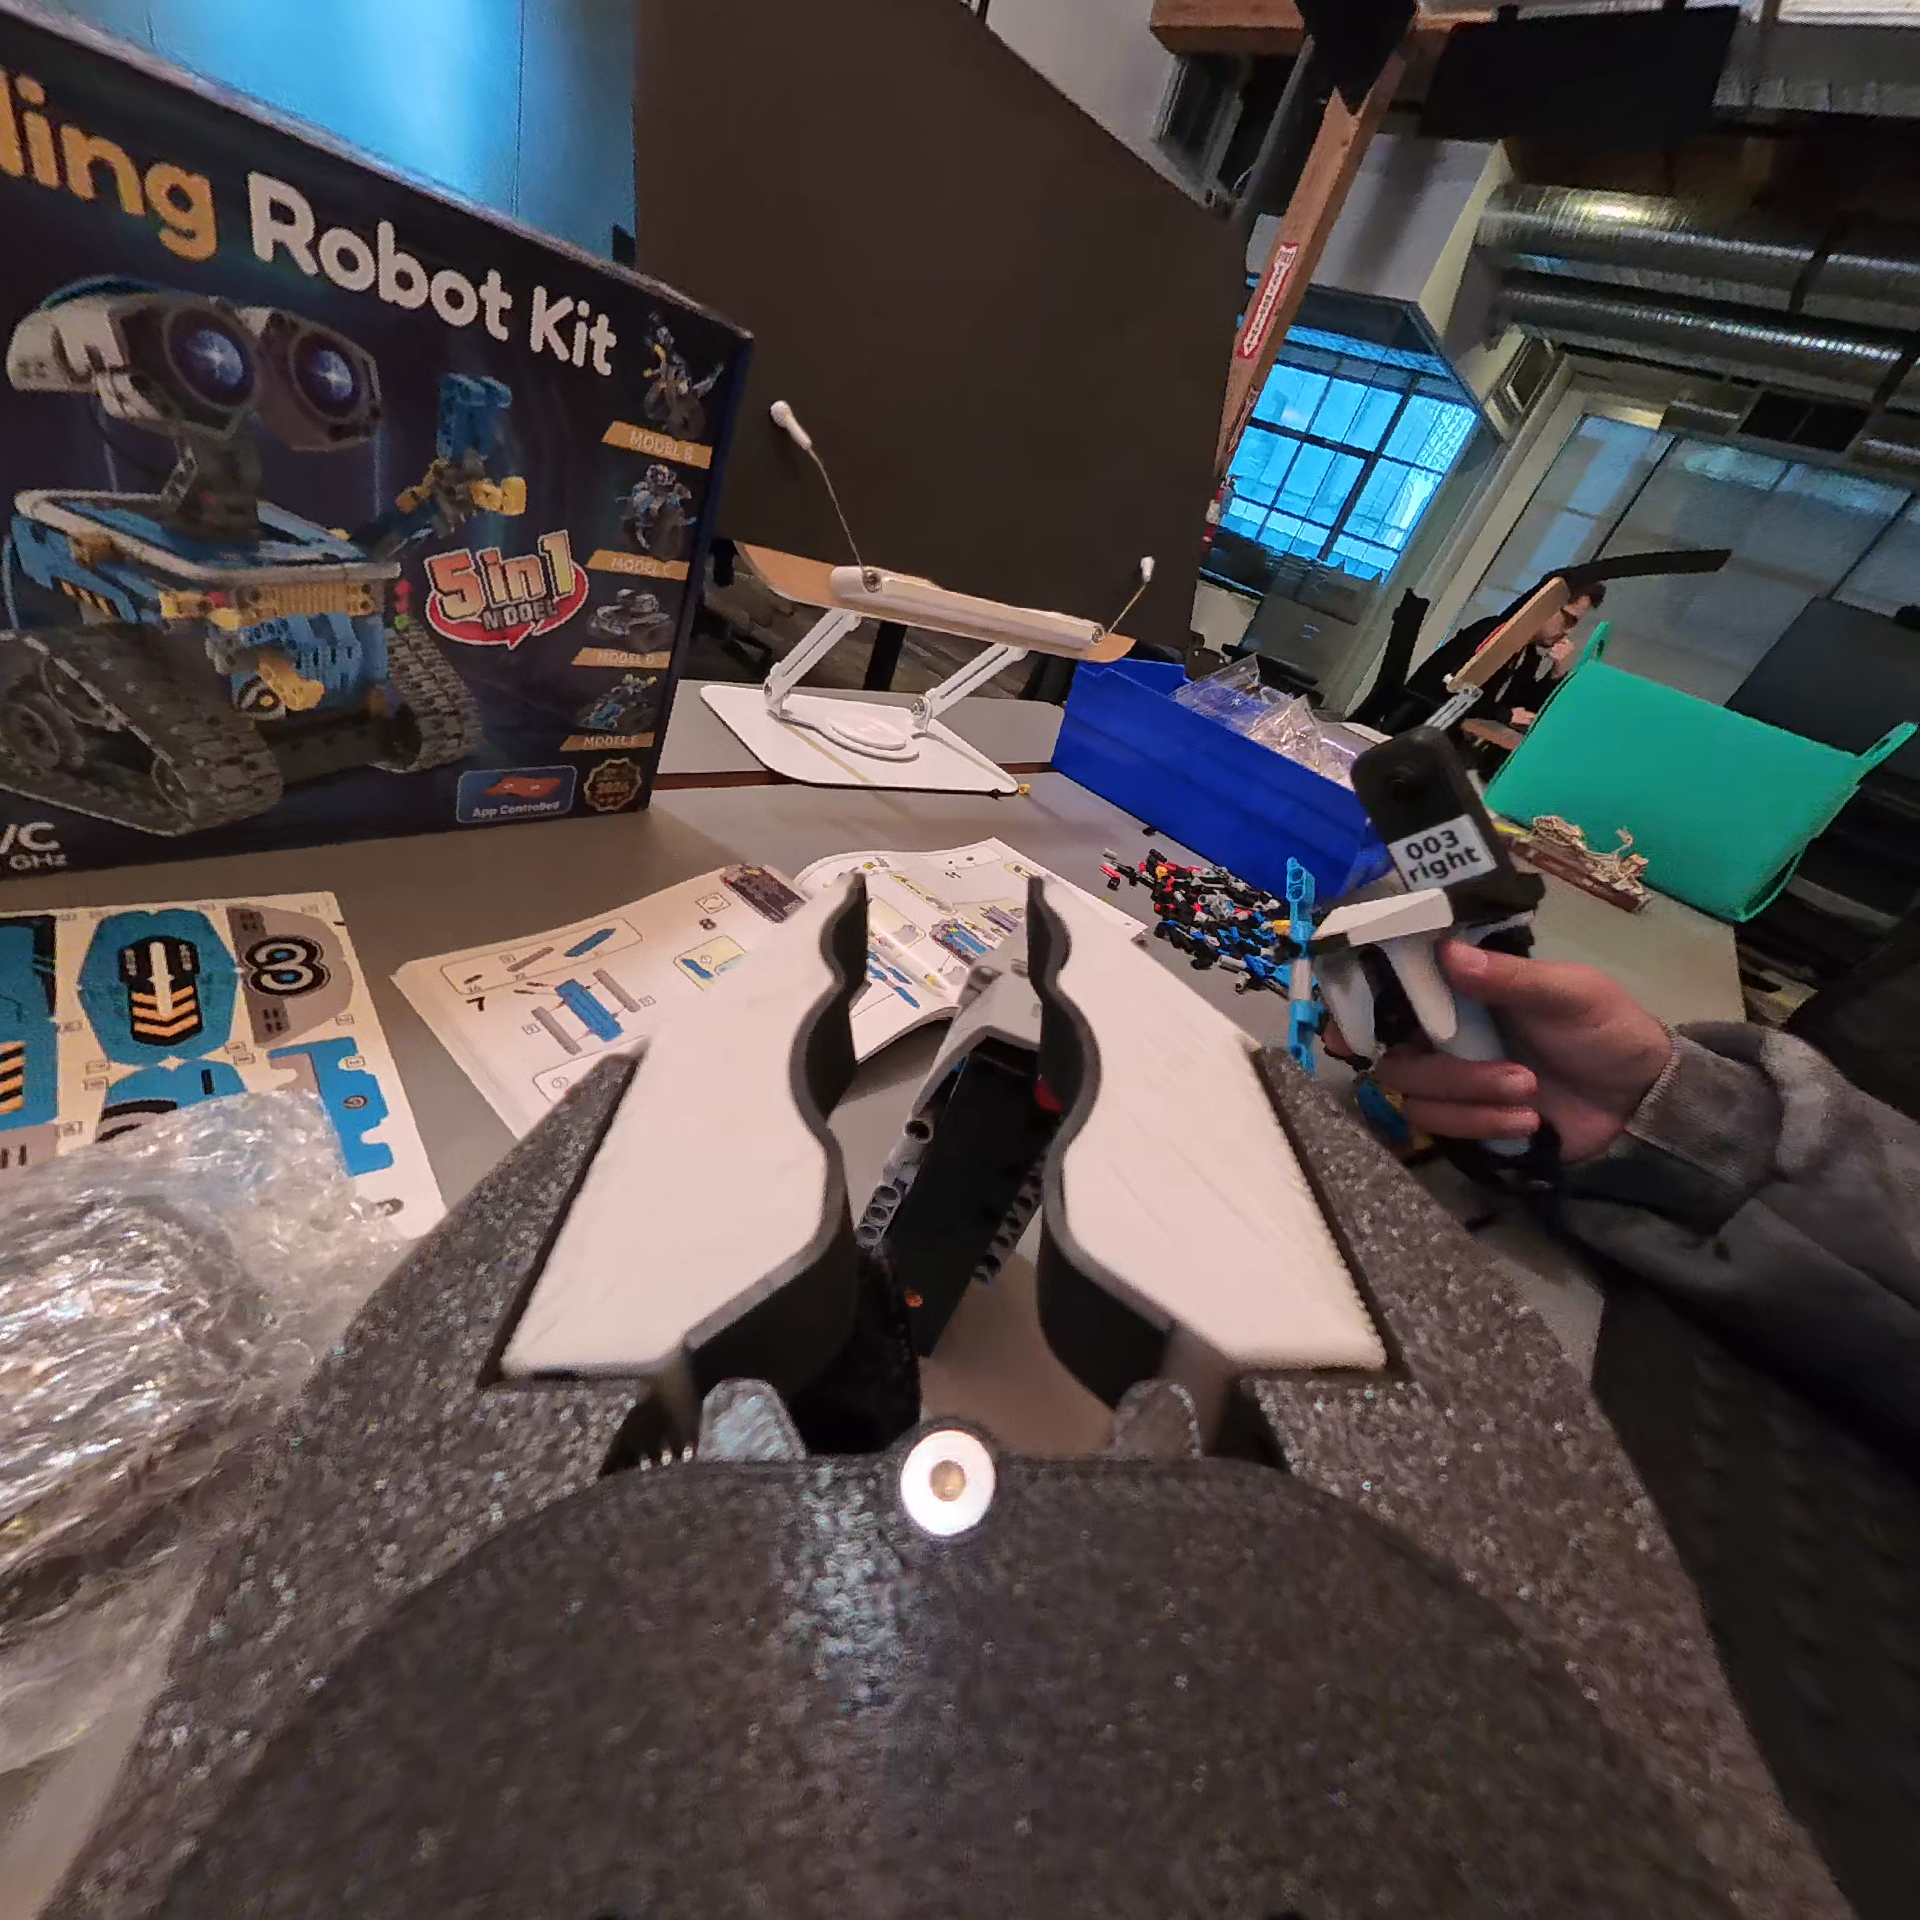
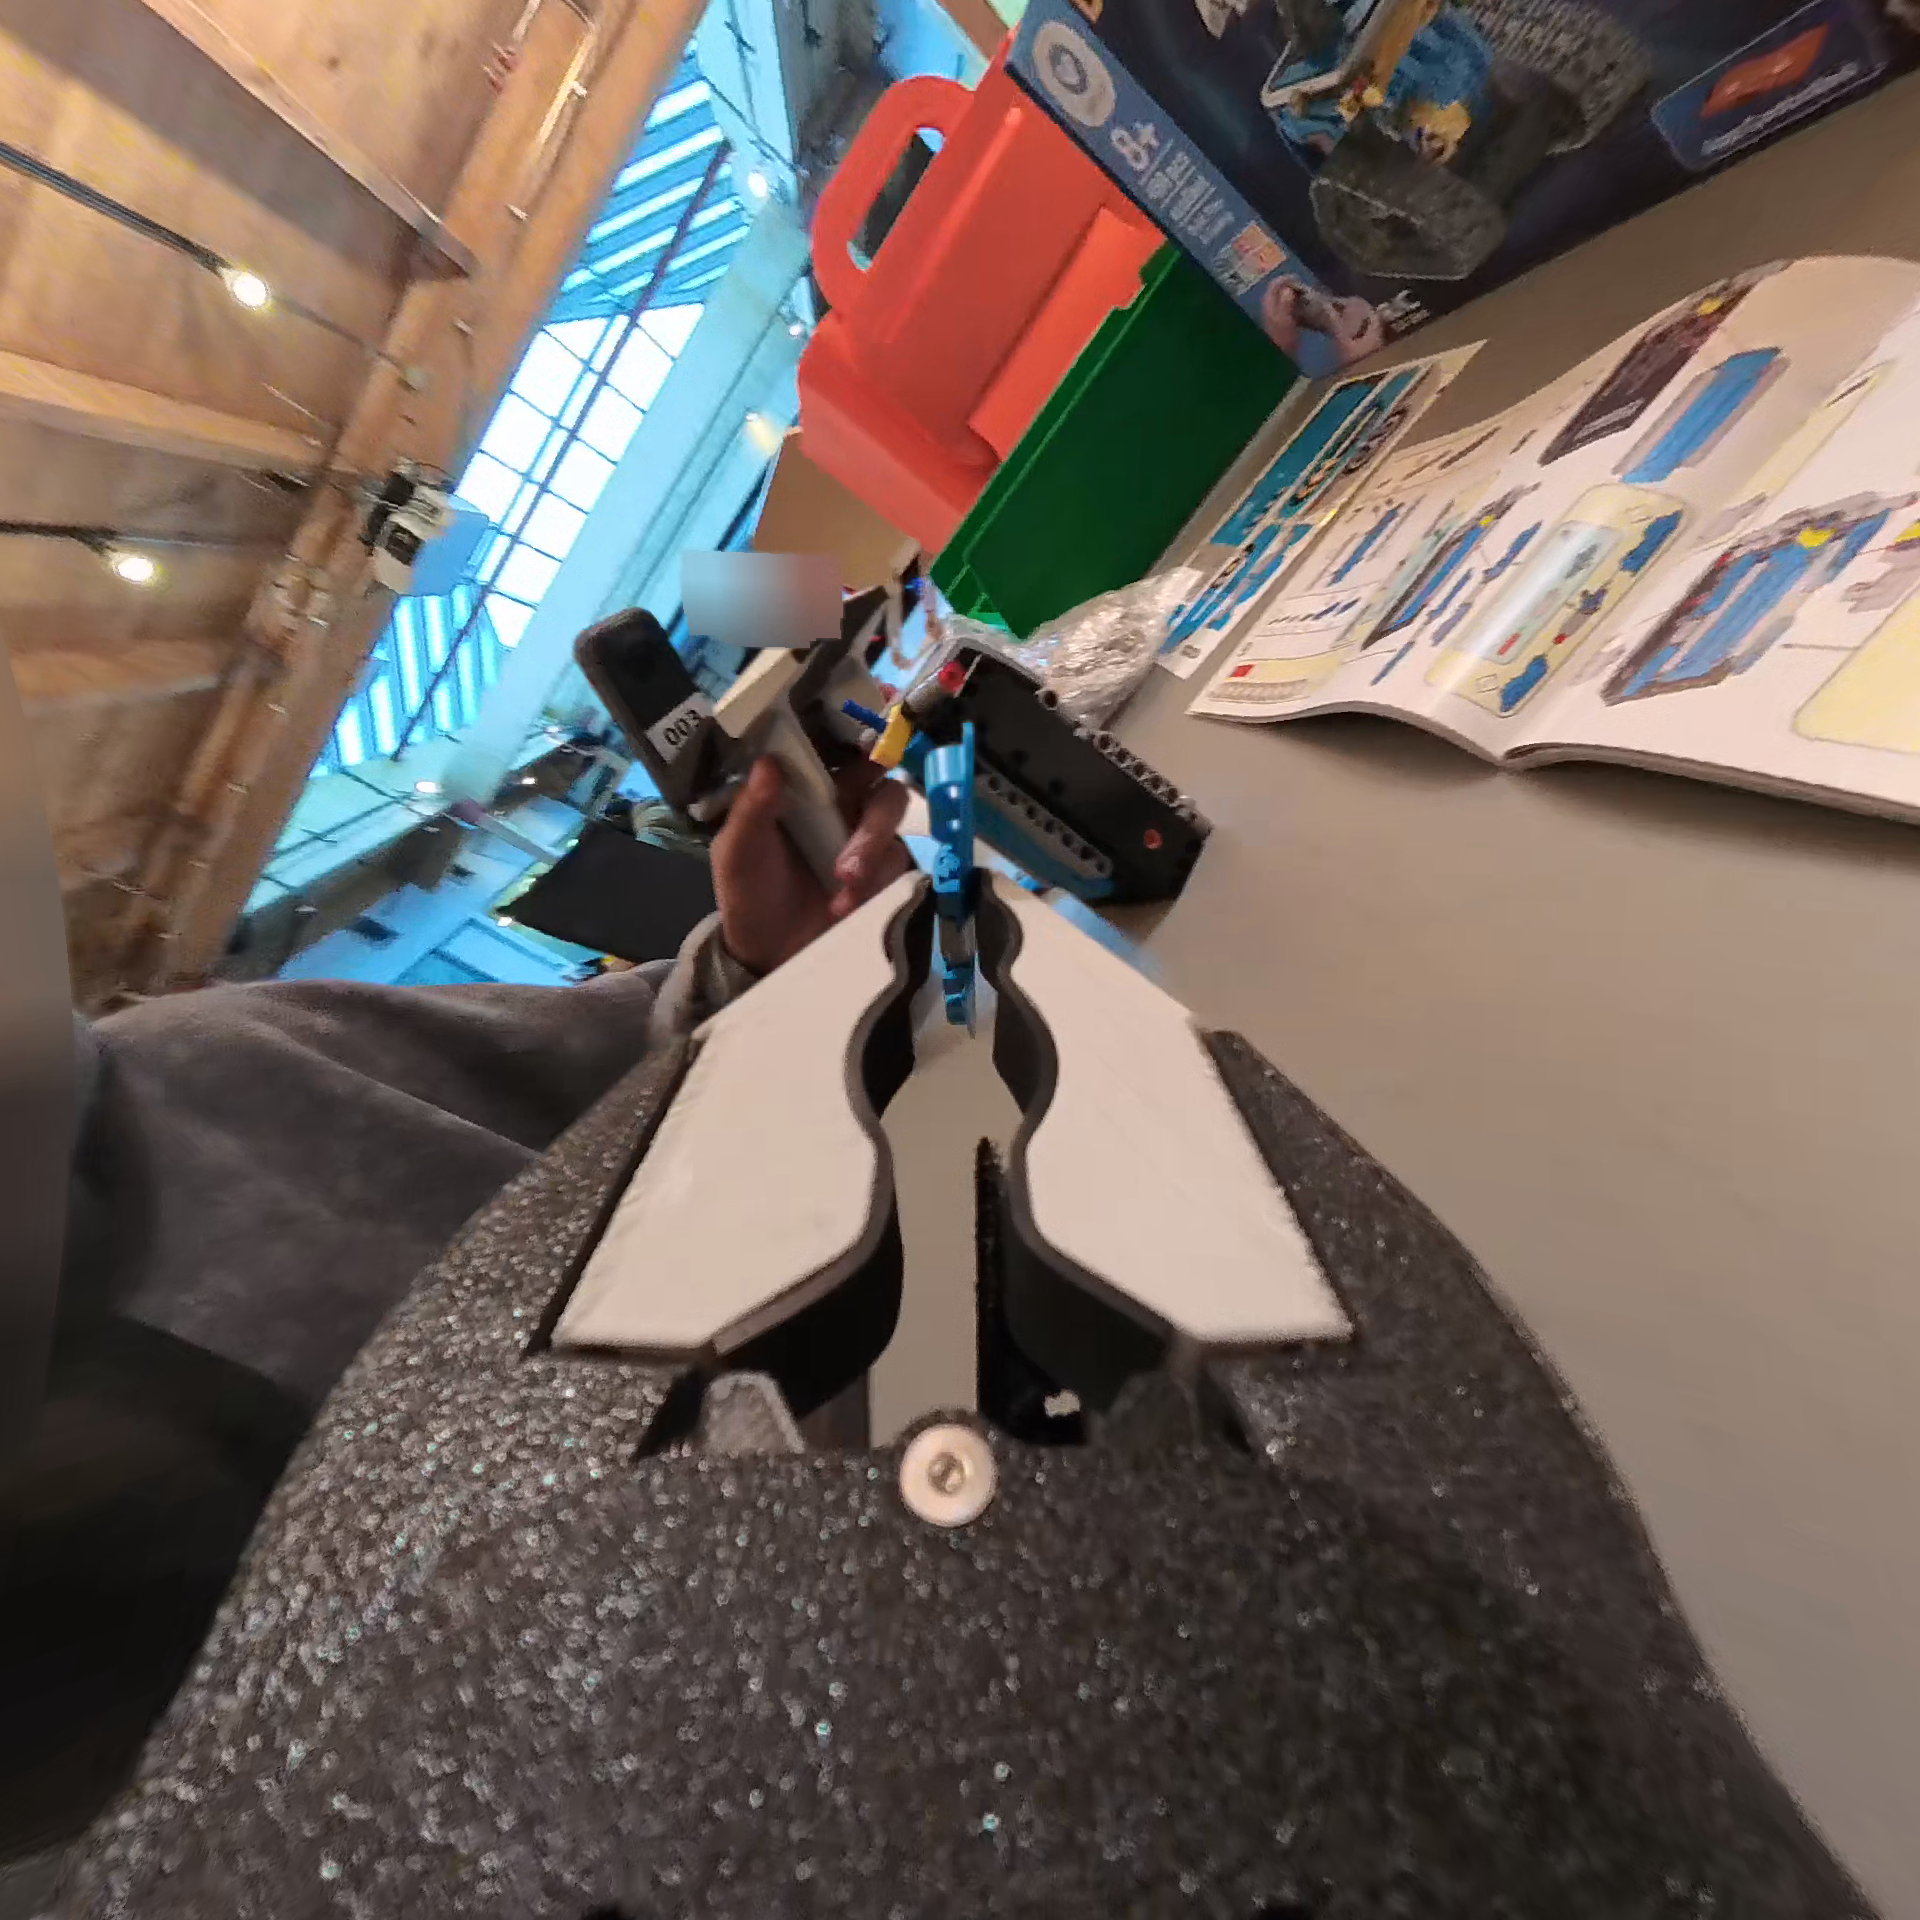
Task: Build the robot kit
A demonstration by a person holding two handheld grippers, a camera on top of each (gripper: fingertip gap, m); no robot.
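Left tool point(image 1: 945, 935) grips black-and-grey block assembly point(image 1: 966, 1164) over desk point(image 1: 727, 831); right tool point(image 2: 951, 935) (at 3 o'clock) pinches blue beam point(image 2: 954, 821). Keep both grips firm w/ beam square to assembly, I'd say.

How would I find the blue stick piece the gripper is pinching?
Start at the big robot kit box, then go right past the open instruction booklet. The right gripper pinches the blue beam: long, thin, holed, unlike the small loose pieces heaped behind.
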